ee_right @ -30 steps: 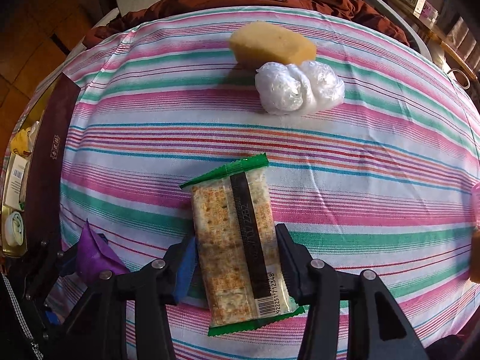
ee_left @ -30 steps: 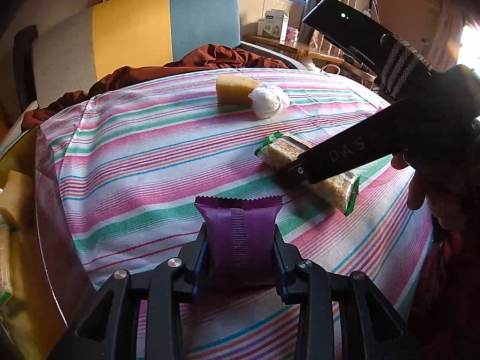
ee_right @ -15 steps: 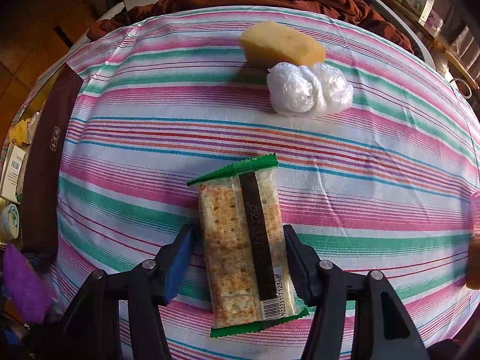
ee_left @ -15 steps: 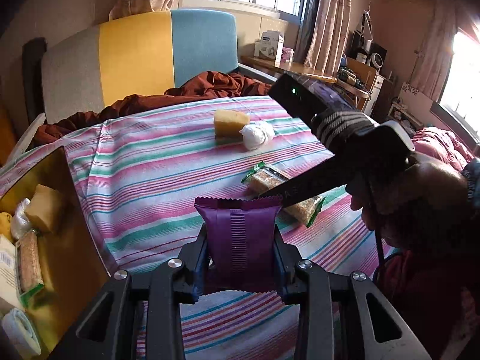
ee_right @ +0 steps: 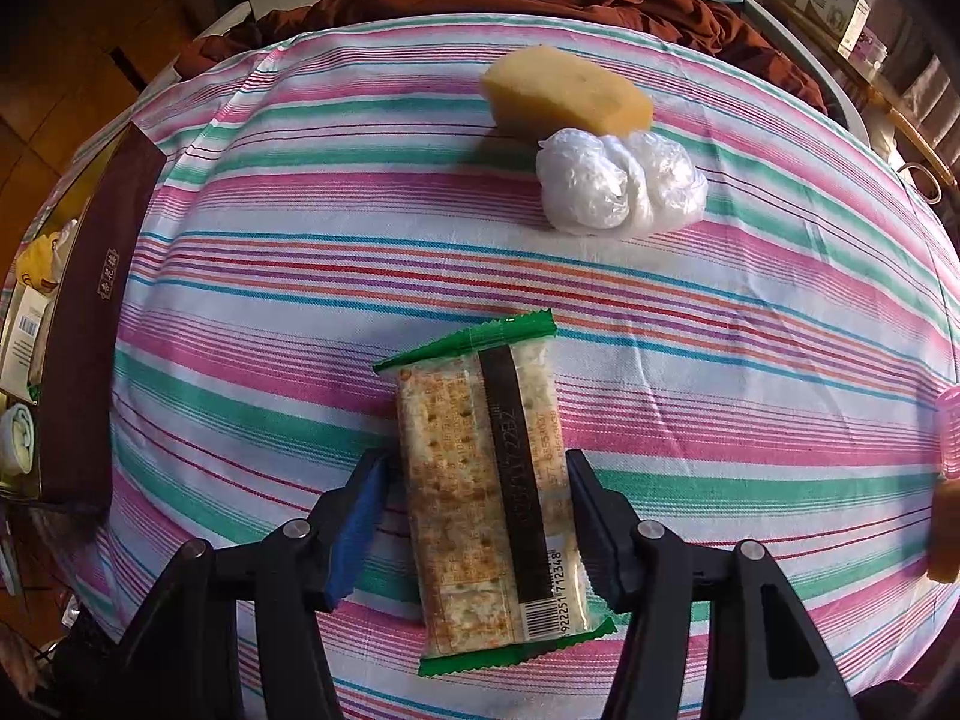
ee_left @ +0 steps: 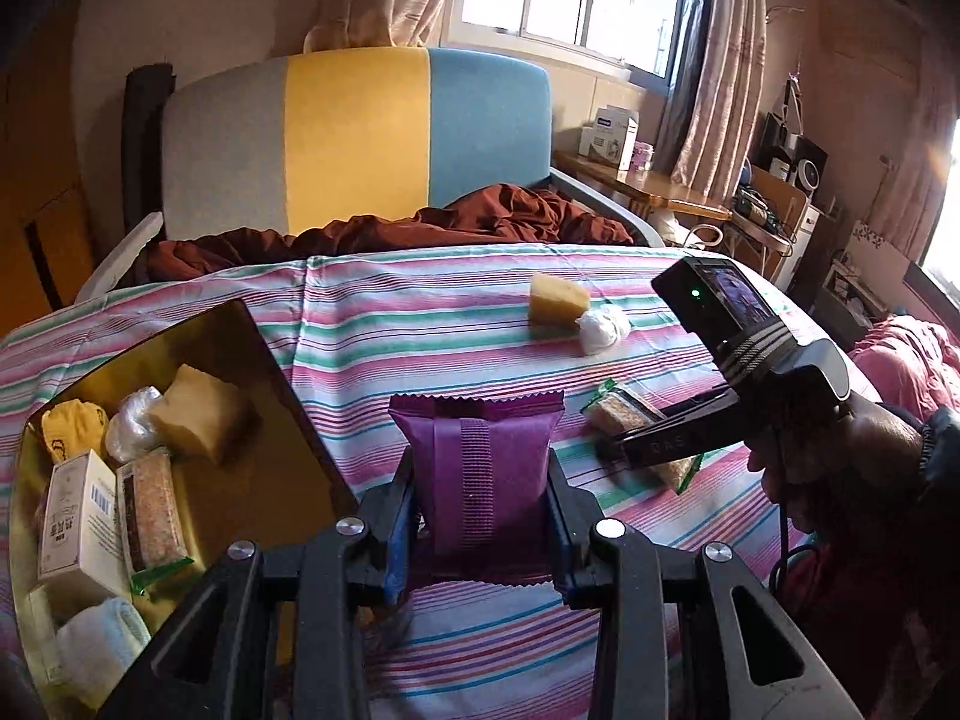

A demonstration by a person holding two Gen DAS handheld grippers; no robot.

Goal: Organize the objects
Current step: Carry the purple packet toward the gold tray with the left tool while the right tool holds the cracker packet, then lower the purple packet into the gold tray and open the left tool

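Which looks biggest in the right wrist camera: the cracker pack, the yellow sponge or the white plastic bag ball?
1. cracker pack, though it's nearest the camera
2. and 3. yellow sponge and white plastic bag ball look about alike

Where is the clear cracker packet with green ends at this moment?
In the right wrist view, the clear cracker packet with green ends lies flat on the striped tablecloth, between the open fingers of the right tool, nearer than the crumpled white plastic bag.

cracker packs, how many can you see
2. One cracker pack lies on the striped cloth between the right gripper's fingers; the other cracker pack lies in the gold box. More may be hidden in the box.
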